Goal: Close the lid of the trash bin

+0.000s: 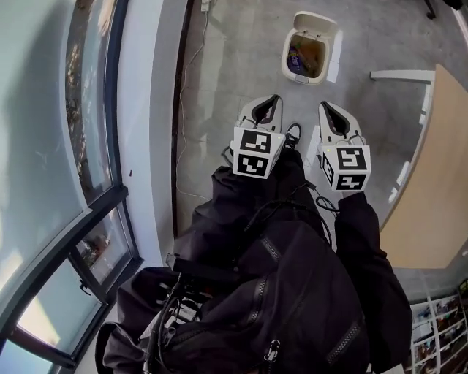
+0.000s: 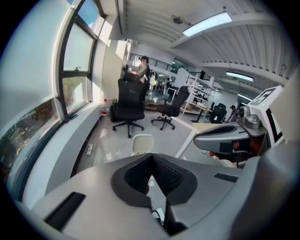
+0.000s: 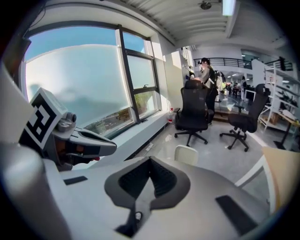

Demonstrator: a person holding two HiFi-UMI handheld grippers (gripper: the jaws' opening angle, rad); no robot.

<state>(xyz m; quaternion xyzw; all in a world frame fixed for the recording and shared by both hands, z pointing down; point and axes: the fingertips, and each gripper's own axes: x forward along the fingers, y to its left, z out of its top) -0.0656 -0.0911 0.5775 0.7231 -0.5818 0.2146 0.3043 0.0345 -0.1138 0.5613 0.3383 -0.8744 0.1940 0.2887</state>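
A white trash bin point(image 1: 287, 67) stands on the grey floor ahead of me. Its lid point(image 1: 316, 20) is swung up at the far side, and purple and yellow rubbish shows inside. In both gripper views the raised lid point(image 2: 142, 143) point(image 3: 186, 154) appears as a cream panel just beyond the jaws. My left gripper point(image 1: 276, 98) and right gripper point(image 1: 322, 104) hang side by side short of the bin and apart from it, both pointing down toward it. The left gripper point(image 2: 151, 156) has its tips together, holding nothing. The right gripper point(image 3: 150, 159) is likewise shut and empty.
A window wall with a white sill point(image 1: 157, 109) runs along the left, with a cable point(image 1: 191, 66) on the floor beside it. A wooden table point(image 1: 431, 182) stands at the right. Black office chairs point(image 2: 129, 105) and a standing person point(image 2: 143, 70) are beyond the bin.
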